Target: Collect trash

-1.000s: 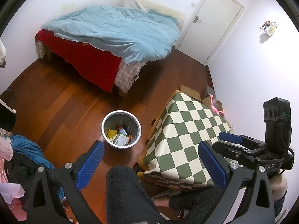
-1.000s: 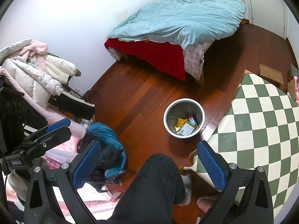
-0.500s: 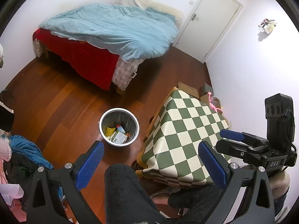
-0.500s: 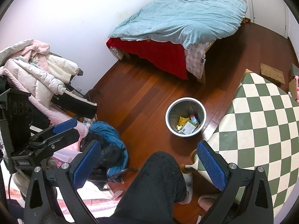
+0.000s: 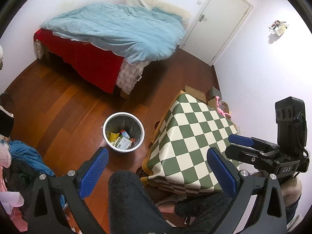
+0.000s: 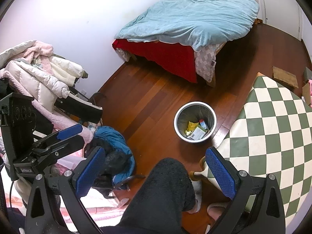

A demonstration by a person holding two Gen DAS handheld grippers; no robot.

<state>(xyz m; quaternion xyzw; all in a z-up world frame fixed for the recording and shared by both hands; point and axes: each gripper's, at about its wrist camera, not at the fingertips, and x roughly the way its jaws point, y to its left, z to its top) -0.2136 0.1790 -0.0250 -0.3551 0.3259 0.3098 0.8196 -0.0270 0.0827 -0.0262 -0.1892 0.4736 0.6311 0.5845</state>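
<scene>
A metal trash bin (image 5: 123, 132) stands on the wooden floor beside the checkered table (image 5: 195, 136). It holds yellow wrappers, a small box and other packets (image 5: 122, 138). It also shows in the right wrist view (image 6: 195, 121). My left gripper (image 5: 157, 172) is open and empty, held high above the floor, nearer me than the bin. My right gripper (image 6: 156, 173) is open and empty, also high above the floor. Each gripper shows in the other's view: the right one (image 5: 253, 146) over the table's right side, the left one (image 6: 58, 140) over the clothes.
A bed with a blue duvet (image 5: 117, 31) and red sheet fills the far side. A white door (image 5: 220, 17) is at the back right. A pile of clothes and coats (image 6: 39, 74) lies at the left. My dark-trousered leg (image 5: 132, 200) is below the grippers.
Both grippers have risen and drifted slightly; the bin and table sit a little lower and farther in view. Both stay open and empty.
</scene>
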